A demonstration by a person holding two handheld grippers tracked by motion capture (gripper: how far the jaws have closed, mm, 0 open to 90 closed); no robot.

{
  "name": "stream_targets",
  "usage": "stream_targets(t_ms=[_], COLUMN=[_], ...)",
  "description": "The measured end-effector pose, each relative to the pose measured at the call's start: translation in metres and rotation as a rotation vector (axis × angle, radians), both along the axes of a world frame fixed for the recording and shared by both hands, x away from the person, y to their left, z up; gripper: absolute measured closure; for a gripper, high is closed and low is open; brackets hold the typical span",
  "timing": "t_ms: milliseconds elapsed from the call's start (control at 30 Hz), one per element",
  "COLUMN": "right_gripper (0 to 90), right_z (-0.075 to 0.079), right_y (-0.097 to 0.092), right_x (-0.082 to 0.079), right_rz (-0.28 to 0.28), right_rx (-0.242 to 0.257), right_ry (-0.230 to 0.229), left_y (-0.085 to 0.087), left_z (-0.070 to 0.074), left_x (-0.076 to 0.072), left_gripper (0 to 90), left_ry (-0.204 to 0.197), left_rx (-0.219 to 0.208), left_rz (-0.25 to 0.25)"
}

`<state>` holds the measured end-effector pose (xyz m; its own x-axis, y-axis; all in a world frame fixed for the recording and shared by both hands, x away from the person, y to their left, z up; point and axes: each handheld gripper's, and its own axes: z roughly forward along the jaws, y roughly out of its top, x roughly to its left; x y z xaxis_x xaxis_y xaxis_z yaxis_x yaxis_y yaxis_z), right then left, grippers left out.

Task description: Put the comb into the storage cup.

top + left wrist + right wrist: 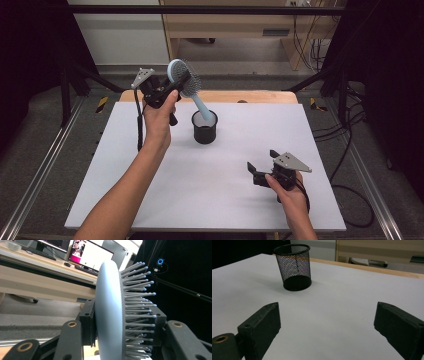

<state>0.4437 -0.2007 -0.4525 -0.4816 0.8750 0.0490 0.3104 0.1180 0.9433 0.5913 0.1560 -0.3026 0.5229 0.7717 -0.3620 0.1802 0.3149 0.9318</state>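
Observation:
A light blue hairbrush (pixel 182 76) hangs tilted over the table, head up and to the left. Its handle slants down toward the mouth of a black mesh cup (pixel 205 129). My left gripper (pixel 176 84) is shut on the brush head; in the left gripper view the pads clamp the brush (pixel 110 312) from its smooth back and its bristle side. In the right gripper view the cup (pixel 293 267) stands upright and nothing shows inside it. My right gripper (pixel 263 161) is low over the table's right front, open, with nothing between its jaws (pixel 327 322).
The white table top (pixel 225 175) has a wooden strip (pixel 250 96) along its far edge. Metal rails run down both sides, and cables (pixel 350 150) lie on the floor to the right. A desk with monitors (pixel 87 255) stands beyond the table.

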Motion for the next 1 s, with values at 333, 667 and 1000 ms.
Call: stream_targets(t_ms=[333,667,1000], right_gripper=[7.3,7.4,7.3], right_z=[-0.001,-0.001,-0.001], right_y=[0.000,0.000,-0.001], right_x=[0.001,0.000,0.001], right_rz=[0.005,0.003,0.002], right_rx=[-0.002,0.003,0.005], right_ry=[0.001,0.001,0.007], left_y=[-0.005,-0.010,-0.011], left_z=[-0.011,-0.019,-0.028], left_x=[0.012,0.018,0.020], left_gripper=[52.5,52.5,52.5], left_ry=[0.009,0.017,0.032], left_rx=[0.025,0.070,0.094], left_rz=[0.004,0.010,0.011])
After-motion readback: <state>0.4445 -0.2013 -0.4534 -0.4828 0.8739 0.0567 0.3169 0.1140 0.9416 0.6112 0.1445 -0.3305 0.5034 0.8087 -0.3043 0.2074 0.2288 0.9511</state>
